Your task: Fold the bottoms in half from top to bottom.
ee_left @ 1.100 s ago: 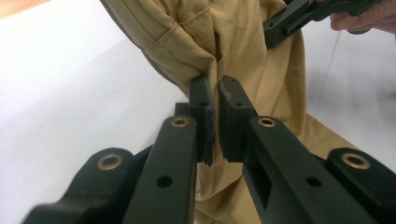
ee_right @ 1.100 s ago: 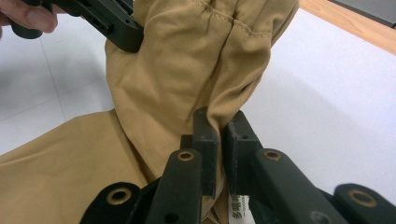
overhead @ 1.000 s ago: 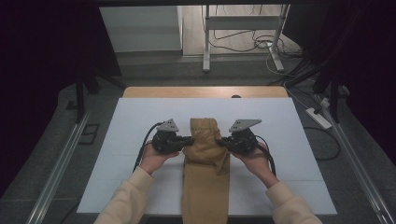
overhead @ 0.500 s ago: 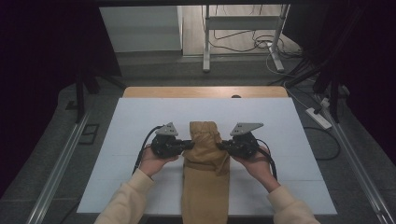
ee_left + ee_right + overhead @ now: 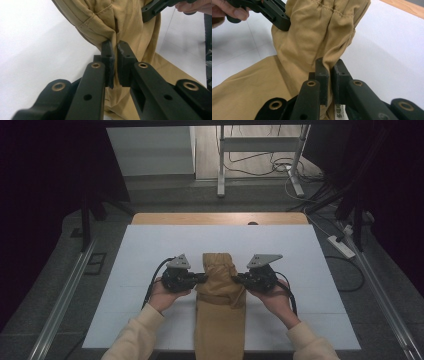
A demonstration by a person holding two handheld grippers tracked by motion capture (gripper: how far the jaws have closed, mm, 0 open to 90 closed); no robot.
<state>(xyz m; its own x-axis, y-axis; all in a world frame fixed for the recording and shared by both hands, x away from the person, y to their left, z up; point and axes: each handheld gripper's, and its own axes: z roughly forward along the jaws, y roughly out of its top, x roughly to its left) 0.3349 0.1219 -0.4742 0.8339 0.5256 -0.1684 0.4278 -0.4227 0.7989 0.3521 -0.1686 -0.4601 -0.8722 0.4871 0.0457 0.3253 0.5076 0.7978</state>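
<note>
So there's a tan garment (image 5: 220,305), looks like folded trousers, lying lengthwise down the middle of the white worktop (image 5: 150,250), with its near end hanging off the near edge. The far end is folded back on itself and sits a bit bunched up, roughly in the centre of the worktop.

The left gripper (image 5: 202,278) comes in from the left side of the cloth and the right gripper (image 5: 236,279) from the right, both at about the same spot along the fold, pointing at each other with the fabric between them. In the left gripper view the fingers (image 5: 108,53) are nearly together with a pinch of the seamed edge caught in the narrow gap. Same deal in the right gripper view, the fingers (image 5: 322,68) are squeezed onto a gathered ridge of cloth, and a small white label (image 5: 339,111) peeks out just below them.

Each gripper view also catches the other gripper farther off, against the opposite side of the fold, with a bit of the person's hand behind it. The sleeves (image 5: 135,337) are a pale cream colour.
</note>
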